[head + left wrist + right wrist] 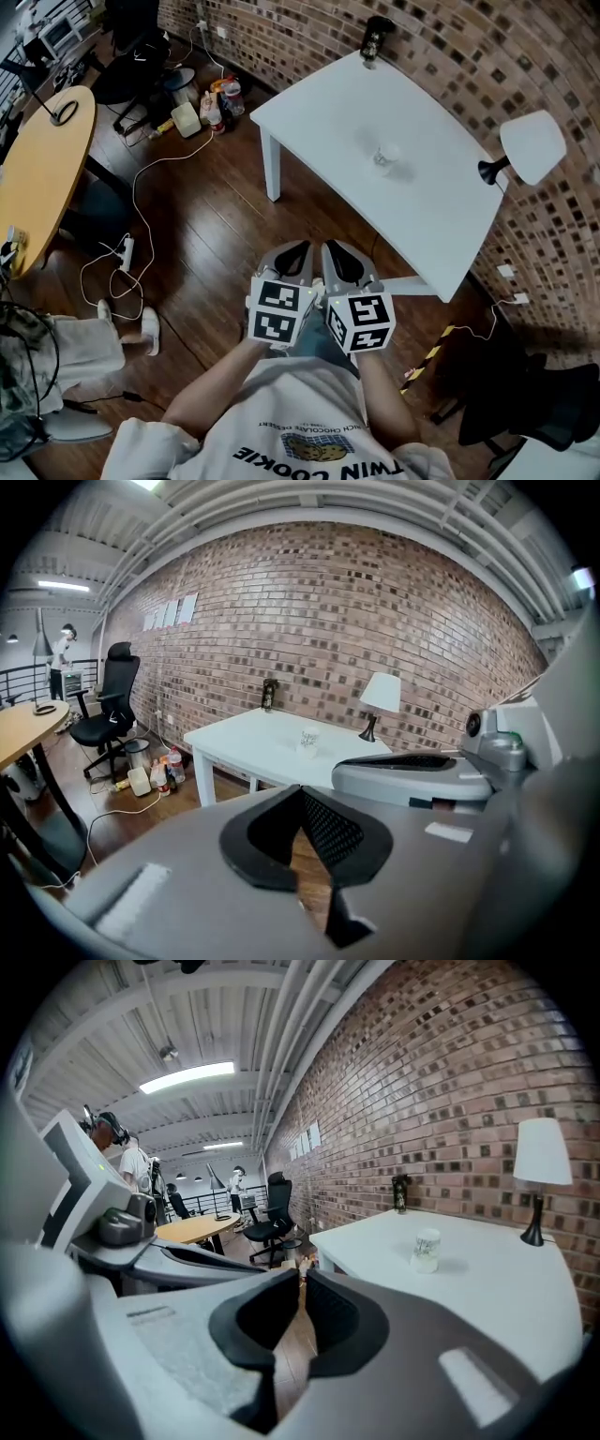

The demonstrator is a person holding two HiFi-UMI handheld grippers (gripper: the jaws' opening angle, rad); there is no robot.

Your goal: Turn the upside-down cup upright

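Note:
A small white patterned cup point(385, 155) stands alone near the middle of the white table point(319, 112), its wider end down. It also shows in the left gripper view point(309, 738) and the right gripper view point(426, 1249). Both grippers hang side by side over the wooden floor, short of the table's near edge and well apart from the cup. My left gripper point(292, 258) is shut with nothing in it, its tips meeting point(302, 791). My right gripper point(345, 262) is shut and empty too point(303, 1281).
A white-shaded lamp point(530, 145) stands at the table's right end, a dark bottle point(375, 37) at its far corner by the brick wall. Cables point(141, 225) and bottles point(211, 103) lie on the floor to the left, near a round yellow table point(42, 169).

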